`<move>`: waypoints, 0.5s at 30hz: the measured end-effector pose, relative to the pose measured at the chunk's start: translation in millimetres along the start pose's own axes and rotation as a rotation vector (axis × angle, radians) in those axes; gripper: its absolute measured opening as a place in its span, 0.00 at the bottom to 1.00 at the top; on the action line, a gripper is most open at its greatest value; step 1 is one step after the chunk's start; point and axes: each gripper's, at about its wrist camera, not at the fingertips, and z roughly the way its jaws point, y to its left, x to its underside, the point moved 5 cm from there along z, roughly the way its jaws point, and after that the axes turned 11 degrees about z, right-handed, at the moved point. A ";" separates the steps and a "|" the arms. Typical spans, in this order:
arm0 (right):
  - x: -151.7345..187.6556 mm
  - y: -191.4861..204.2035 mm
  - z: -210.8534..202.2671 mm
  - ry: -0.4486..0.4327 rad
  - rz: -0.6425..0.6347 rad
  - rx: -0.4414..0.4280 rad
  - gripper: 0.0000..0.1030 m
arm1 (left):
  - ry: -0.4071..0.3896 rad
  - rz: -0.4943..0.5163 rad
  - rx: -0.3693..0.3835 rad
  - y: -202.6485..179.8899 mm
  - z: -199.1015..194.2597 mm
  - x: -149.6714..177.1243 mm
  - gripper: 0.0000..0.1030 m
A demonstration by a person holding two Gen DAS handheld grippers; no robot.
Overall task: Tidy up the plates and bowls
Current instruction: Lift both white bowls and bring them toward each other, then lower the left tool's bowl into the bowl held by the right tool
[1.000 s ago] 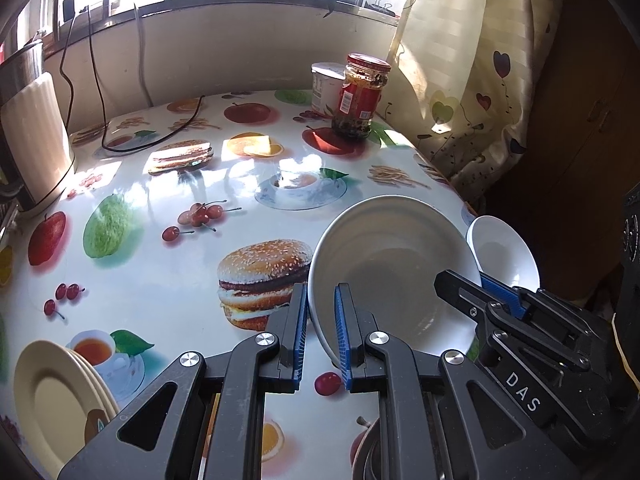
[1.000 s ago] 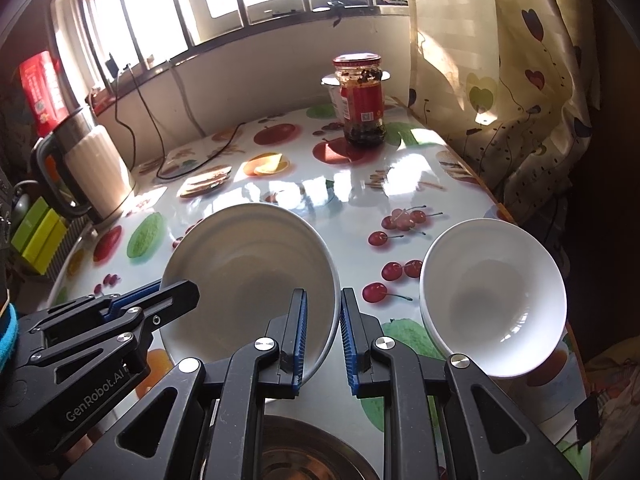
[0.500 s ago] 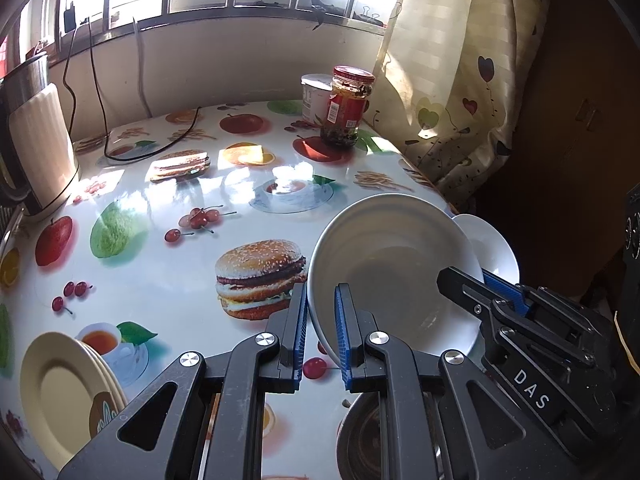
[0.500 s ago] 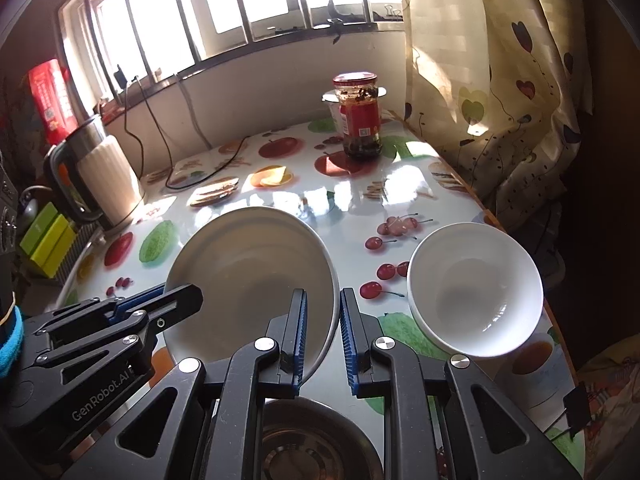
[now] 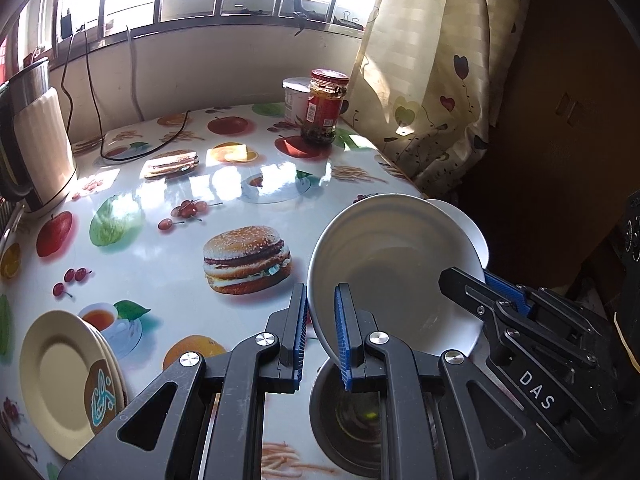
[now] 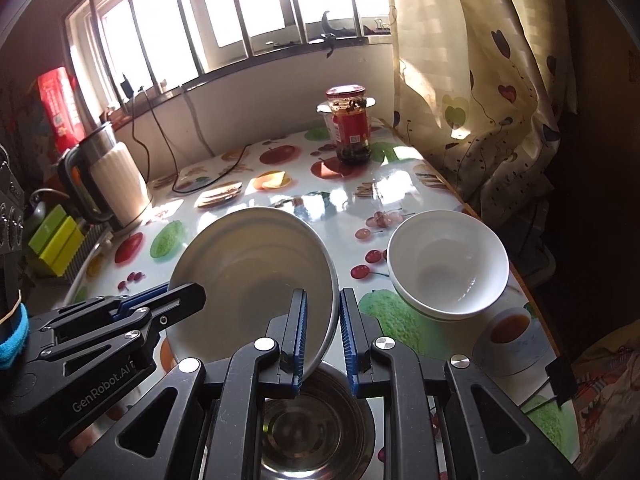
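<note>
Both grippers had one big white bowl point(image 5: 394, 264) between them, clear of the table point(image 5: 160, 264) and tilted with the opening facing the cameras. Left gripper point(image 5: 321, 334) was clamped on the bowl's left rim: rim sat between the blue pads, jaws nearly together. Right gripper point(image 6: 323, 338) was clamped on the opposite rim, same narrow gap. Each wrist view showed the other gripper biting the far edge of the bowl.

Directly under the held bowl, at the near table edge, sat a steel bowl point(image 6: 316, 428), open side up, partly hidden by the fingers.

Two small white bowls point(image 6: 448, 266), nested, stood on the table near its right edge, just beside the held bowl. In the left view only a sliver showed behind its rim.

A stack of cream plates point(image 5: 66, 376) lay at the near left of the table, well apart from the bowls; the top one had a brown patch with teal marking.

Far side, by the curtain point(image 6: 480, 80): a red-lidded jar point(image 6: 351, 124) with a white tub point(image 5: 295, 98) right behind it. Far left: a kettle point(image 6: 106, 182), with a black cable point(image 5: 132, 152) trailing over the tablecloth from the window sill.

The table had a glossy food-print cover with strong sun glare across the middle.
</note>
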 end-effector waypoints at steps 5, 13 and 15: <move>9.2 -2.8 -11.5 -0.009 0.001 0.011 0.16 | 0.013 0.009 0.014 -8.7 -3.9 11.4 0.14; 31.3 -10.9 -21.1 0.011 0.023 0.025 0.16 | 0.051 0.017 0.035 -18.4 -3.9 30.7 0.14; 35.6 -13.6 -21.9 0.016 0.032 0.024 0.16 | 0.056 0.022 0.035 -19.5 -3.7 33.5 0.14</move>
